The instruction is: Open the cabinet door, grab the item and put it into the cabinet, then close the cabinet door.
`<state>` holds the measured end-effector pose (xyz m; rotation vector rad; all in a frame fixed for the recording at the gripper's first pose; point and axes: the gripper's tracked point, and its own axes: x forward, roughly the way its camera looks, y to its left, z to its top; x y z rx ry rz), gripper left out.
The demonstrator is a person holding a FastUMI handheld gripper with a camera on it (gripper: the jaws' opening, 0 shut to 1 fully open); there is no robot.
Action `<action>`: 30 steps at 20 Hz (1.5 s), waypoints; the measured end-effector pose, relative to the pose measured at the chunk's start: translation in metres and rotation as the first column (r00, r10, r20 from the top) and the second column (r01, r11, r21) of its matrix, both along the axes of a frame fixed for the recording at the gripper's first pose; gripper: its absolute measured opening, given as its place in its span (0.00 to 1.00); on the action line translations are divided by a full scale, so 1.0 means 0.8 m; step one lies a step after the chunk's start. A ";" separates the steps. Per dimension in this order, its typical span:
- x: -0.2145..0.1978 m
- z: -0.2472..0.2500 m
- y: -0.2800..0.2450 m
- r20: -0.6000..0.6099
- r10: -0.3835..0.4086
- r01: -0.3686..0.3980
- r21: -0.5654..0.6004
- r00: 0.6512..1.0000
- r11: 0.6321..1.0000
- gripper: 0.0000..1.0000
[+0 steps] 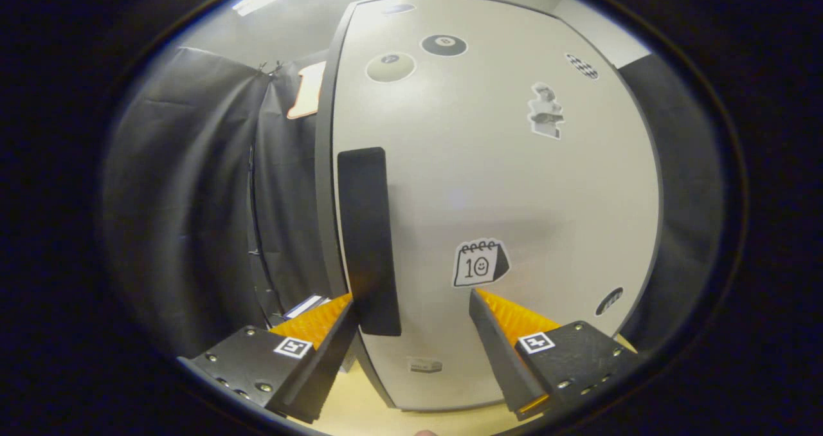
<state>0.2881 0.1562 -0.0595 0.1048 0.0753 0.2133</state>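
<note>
A pale cabinet door [488, 185] with several stickers stands close in front of me. A long black handle [368, 240] runs upright along the door's left edge. My gripper [411, 301] is open, its fingers spread wide. The lower end of the handle sits between the fingers, nearer the left finger [318, 323], which reaches past the door's edge. The right finger [508, 317] lies just short of the door face below a calendar sticker [479, 263]. The door looks shut or nearly so. A small box-like item [307, 305] peeks out beyond the left finger.
Black cloth [193, 198] hangs to the left of the cabinet and more of it to the right. A light wooden surface [360, 410] lies under the cabinet, below the fingers.
</note>
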 end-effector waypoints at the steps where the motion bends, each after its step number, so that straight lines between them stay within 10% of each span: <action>1: -0.009 0.005 -0.004 0.006 0.002 -0.002 0.003 1.000 1.000 1.00; 18: -0.296 0.061 -0.145 0.055 -0.203 0.205 -0.021 0.978 0.979 1.00; 30: -0.361 0.053 -0.133 0.038 -0.219 0.221 -0.047 0.975 0.974 1.00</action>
